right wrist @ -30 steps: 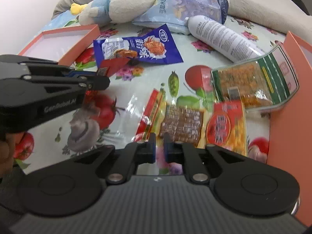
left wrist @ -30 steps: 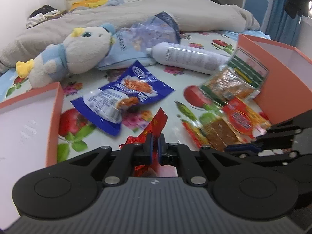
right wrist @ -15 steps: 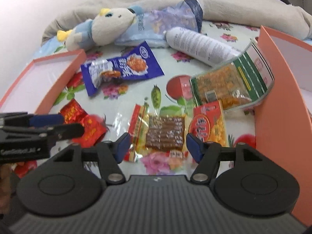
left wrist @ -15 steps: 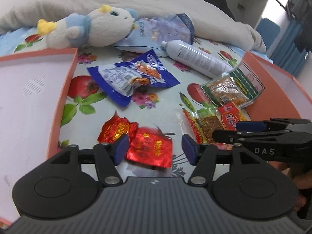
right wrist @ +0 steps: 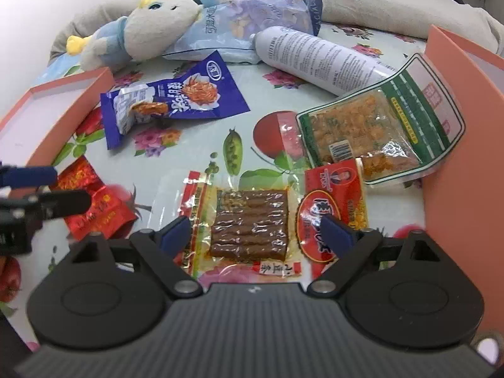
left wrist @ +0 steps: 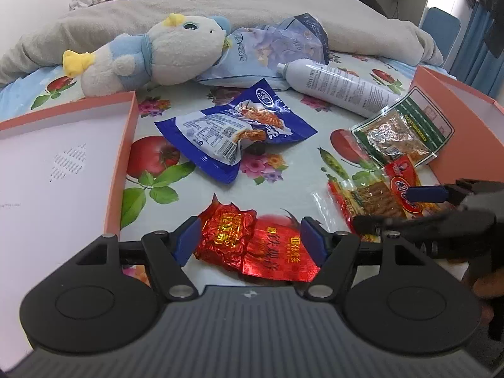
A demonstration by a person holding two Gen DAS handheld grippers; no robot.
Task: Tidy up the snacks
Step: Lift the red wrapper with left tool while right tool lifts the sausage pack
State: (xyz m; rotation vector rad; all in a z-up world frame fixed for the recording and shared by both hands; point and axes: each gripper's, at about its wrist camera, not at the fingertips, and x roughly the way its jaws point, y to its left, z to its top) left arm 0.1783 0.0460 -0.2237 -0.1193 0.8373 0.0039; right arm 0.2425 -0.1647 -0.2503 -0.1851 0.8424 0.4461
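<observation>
**Fingers spreading over two separate snack packets**

Fingers of the left gripper [left wrist: 250, 239] are apart and opening wider, with the red foil packets [left wrist: 252, 245] lying on the flowered sheet [left wrist: 283, 163] between the blue pads, untouched by either pad as far as the left wrist view shows. The right gripper [right wrist: 255, 233] is opening too, its pads spread either side of the clear packet of brown strips [right wrist: 250, 223]; its right pad sits over the edge of the red-and-yellow packet [right wrist: 334, 208] next door.

To do this pick well, each hand should come down until the pads straddle one packet only. On the right that likely means shifting a little left, so the neighbouring packet is not pinched along with the strips. On the left, the two foil packets overlap; closing across the crumpled one nearer the left pad would probably give the firmer hold.

Beyond the left fingers' outer side lies the orange box lid [left wrist: 63, 163]; outside the right fingers stands the orange box wall [right wrist: 456, 145]. Both seem the natural destinations. Ahead of the fingertips lie the blue snack bag [left wrist: 233, 132], green-edged packet [right wrist: 378, 132], white bottle [left wrist: 340, 88] and plush toy [left wrist: 151, 53].
</observation>
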